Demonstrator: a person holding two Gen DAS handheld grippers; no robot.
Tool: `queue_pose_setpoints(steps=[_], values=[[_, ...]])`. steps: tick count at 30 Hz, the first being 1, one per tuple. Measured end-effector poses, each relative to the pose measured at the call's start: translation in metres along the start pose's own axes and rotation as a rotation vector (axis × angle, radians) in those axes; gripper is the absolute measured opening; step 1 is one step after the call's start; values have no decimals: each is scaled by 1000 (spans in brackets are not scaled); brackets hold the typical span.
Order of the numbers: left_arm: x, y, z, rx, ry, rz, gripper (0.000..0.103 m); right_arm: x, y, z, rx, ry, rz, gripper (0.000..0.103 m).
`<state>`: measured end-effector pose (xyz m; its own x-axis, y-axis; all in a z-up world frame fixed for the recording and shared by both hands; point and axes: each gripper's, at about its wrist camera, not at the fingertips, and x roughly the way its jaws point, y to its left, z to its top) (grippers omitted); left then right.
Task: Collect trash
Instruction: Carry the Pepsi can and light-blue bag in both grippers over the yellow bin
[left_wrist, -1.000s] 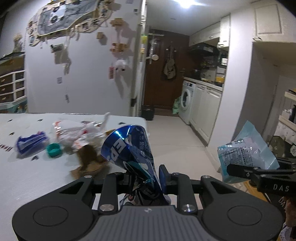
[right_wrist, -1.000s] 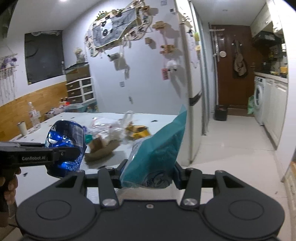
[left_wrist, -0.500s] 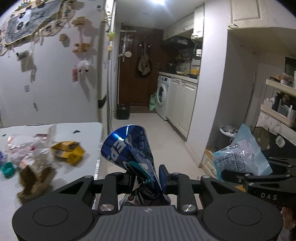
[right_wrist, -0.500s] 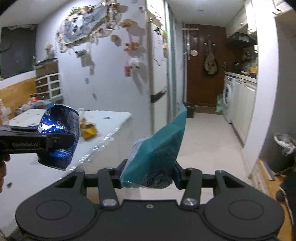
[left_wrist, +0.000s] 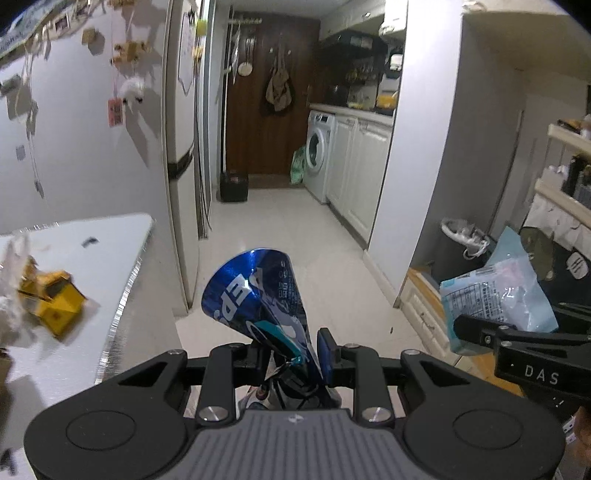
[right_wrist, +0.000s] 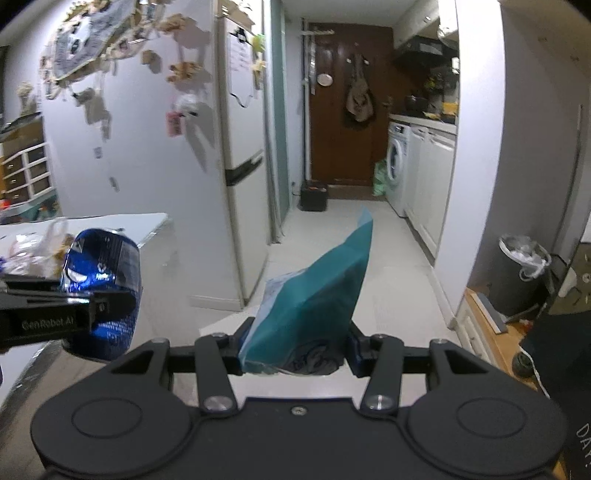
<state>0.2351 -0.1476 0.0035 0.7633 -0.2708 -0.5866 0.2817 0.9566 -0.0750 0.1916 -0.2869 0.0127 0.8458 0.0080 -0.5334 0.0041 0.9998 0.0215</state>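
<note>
My left gripper (left_wrist: 291, 350) is shut on a crushed blue soda can (left_wrist: 255, 295), which flares upward from the jaws; the same can (right_wrist: 103, 273) shows at the left of the right wrist view. My right gripper (right_wrist: 295, 350) is shut on a teal snack bag (right_wrist: 317, 295) that stands up between its pads; in the left wrist view that bag (left_wrist: 495, 295) shows its pale printed side at the right. A dark trash bin (left_wrist: 461, 254) with a white liner stands on the floor by the right wall, and this bin (right_wrist: 521, 273) is also at the right of the right wrist view.
A white table (left_wrist: 88, 258) at the left still carries a yellow carton (left_wrist: 51, 299) and crumpled wrappers. A fridge (right_wrist: 240, 177) stands beside it. A tiled corridor (left_wrist: 288, 236) runs to a brown door, with a washing machine (left_wrist: 317, 155) and white cabinets along its right side.
Both views have swung right, away from the table and toward the corridor. The trash bin has come into view at the right. Both grips are unchanged.
</note>
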Motion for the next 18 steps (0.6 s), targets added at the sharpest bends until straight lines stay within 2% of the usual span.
queue_pose_setpoints(steps=[5,9,18], values=[[54,5,-16,-31,81,4,28,49,0,-12,42,57,-14,49],[96,11,-39,-45,166,10,28,94,2,-34,69,127,-9,49],[174,33,-91,-68,325,46,28,180,-2,-115,129,343,21,49]])
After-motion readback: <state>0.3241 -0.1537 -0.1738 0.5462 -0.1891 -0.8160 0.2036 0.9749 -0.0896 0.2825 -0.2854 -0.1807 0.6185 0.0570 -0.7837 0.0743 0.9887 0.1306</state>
